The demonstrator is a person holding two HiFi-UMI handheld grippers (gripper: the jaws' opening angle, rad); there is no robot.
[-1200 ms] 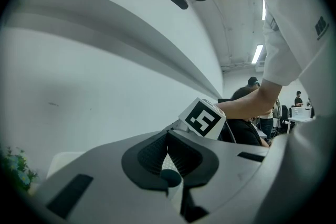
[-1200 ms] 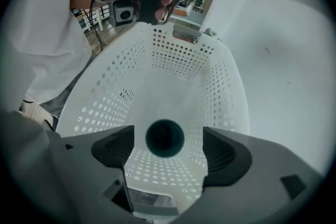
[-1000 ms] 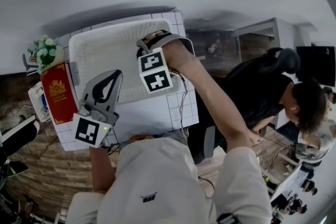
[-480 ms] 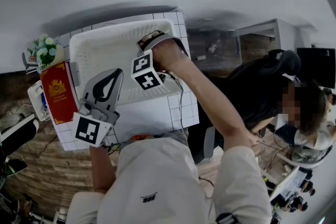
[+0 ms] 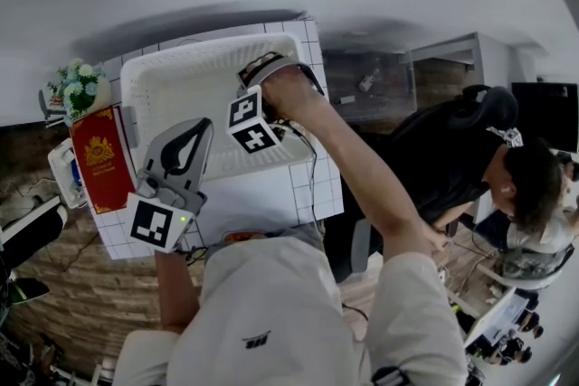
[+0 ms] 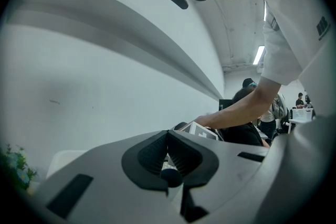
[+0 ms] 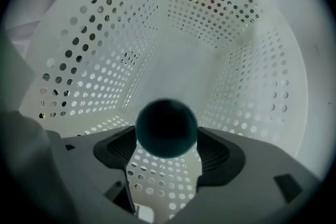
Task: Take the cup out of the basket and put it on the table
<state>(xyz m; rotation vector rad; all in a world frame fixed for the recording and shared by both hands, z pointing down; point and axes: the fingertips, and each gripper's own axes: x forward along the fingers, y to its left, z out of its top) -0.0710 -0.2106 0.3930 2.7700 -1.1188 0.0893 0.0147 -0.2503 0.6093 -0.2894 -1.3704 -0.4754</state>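
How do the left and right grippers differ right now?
Jaws: the left gripper's are shut on nothing. The right gripper's stand apart around the dark cup and have just been closing.
Pose: the left gripper points roughly level; the right gripper points steeply down.
Place: the left gripper is held outside the white basket; the right gripper reaches inside it.
Both are the same grey two-jaw design.

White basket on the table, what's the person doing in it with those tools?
A person holds a gripper in each hand. The right gripper reaches down into the white basket, its jaws just closing around a dark cup; a firm grip isn't clear yet. The left gripper hangs shut near the basket.
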